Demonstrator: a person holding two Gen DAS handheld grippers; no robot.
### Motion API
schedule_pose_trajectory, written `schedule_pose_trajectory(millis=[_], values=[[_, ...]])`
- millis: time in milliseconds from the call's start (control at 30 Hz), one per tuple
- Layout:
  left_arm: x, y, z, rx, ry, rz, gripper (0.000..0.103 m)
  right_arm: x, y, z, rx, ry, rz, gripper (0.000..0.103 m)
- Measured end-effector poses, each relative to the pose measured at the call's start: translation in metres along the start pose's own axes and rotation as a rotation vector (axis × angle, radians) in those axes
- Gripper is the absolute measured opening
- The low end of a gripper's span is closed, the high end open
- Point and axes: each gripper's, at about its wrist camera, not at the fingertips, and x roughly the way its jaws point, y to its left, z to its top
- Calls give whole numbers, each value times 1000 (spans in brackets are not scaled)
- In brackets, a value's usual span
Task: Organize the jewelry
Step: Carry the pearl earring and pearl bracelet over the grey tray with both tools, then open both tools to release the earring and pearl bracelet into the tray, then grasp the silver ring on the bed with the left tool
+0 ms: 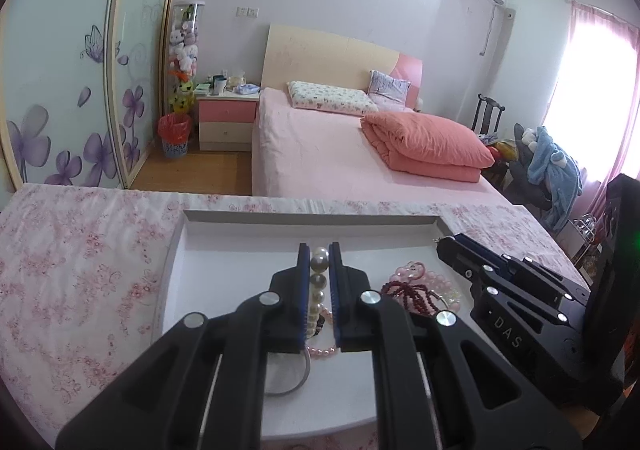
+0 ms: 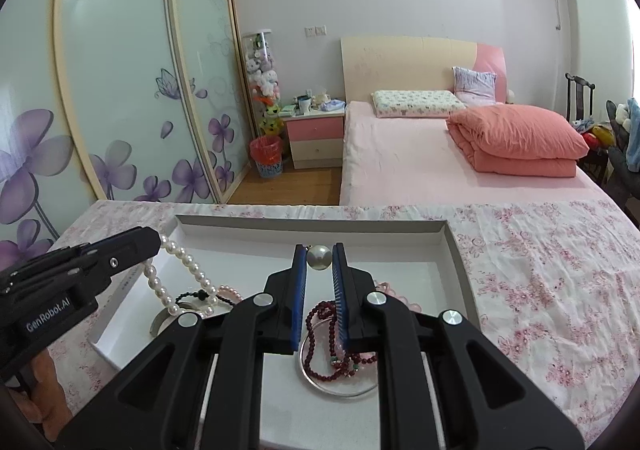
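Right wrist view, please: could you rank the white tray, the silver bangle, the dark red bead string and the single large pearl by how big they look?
1. white tray
2. silver bangle
3. dark red bead string, bunched inside the bangle, so only slightly smaller
4. large pearl, clamped in the right tool; its lifted position may inflate its apparent size.

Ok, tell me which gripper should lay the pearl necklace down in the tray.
Left. The left gripper is already shut on the pearl necklace over the white tray; the right gripper is busy, clamped on a single pearl pendant.
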Motion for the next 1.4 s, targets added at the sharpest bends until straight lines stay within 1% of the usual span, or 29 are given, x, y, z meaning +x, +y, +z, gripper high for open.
schedule_pose_trajectory(millis=[133,233,500,633,700,733,933,1100,1200,1267,1400], values=[[6,4,1,-17,3,9,12,5,-3,0,15,17,-5,17],[7,9,3,-30,0,16,14,4,-8,-1,29,17,-14,34],[4,21,0,-53,4,36,16,-5,-13,-3,47,11,-19,34],[-5,26,-6,-51,4,36,16,-14,-10,-7,31,14,-12,34],[-12,27,-10,-45,6,40,18,-19,-8,-12,19,22,-9,34],[-16,28,-14,-45,9,39,20,-20,-8,-14,15,27,-6,34],[-43,33,-39,-40,28,30,23,-35,-1,-37,-16,74,21,34],[-65,31,-64,-23,45,19,29,-47,4,-57,-44,123,38,34],[-74,27,-78,-4,72,6,30,-55,9,-68,-70,152,47,34],[-77,25,-86,6,87,-1,34,-61,12,-77,-82,174,52,34],[-77,20,-96,19,126,-13,36,-70,11,-89,-83,204,54,34]])
